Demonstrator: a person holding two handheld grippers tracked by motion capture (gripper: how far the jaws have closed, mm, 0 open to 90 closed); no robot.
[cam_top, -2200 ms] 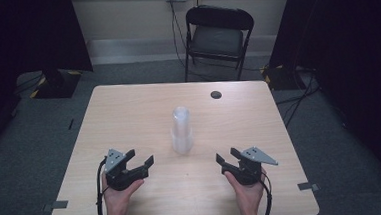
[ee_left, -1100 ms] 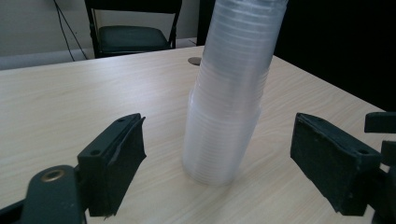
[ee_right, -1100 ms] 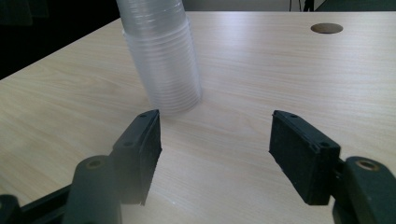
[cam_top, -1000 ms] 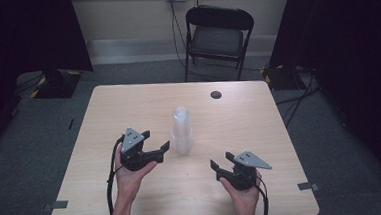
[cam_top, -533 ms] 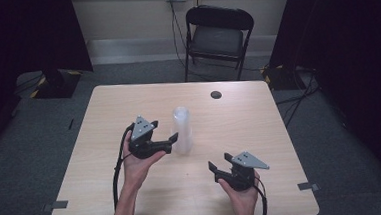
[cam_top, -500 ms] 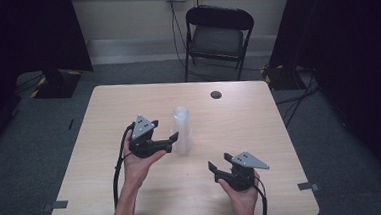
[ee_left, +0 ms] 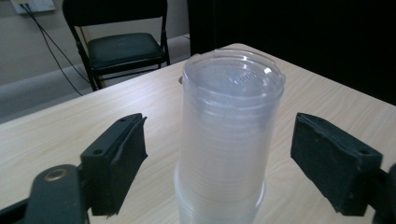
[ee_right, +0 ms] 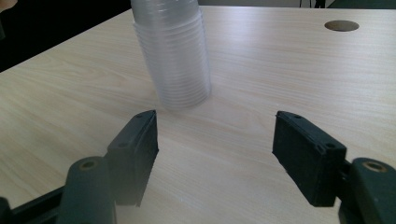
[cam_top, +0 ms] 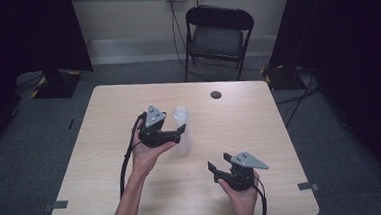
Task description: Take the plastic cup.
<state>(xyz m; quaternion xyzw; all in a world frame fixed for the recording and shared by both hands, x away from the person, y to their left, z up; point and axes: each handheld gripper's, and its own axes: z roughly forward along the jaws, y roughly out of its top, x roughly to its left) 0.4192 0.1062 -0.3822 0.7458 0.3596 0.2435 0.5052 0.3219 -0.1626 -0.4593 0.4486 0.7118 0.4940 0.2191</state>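
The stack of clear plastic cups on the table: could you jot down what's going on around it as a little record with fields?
main thing: stack of clear plastic cups, nested, upright, near the table's middle
surface: light wooden table
left gripper: jaws open, one on each side of the stack, not touching it
right gripper: jaws open, apart from the stack, low over the table, pointing toward it
other item: small dark round disc in the tabletop near the far edge
background: black folding chair beyond the table
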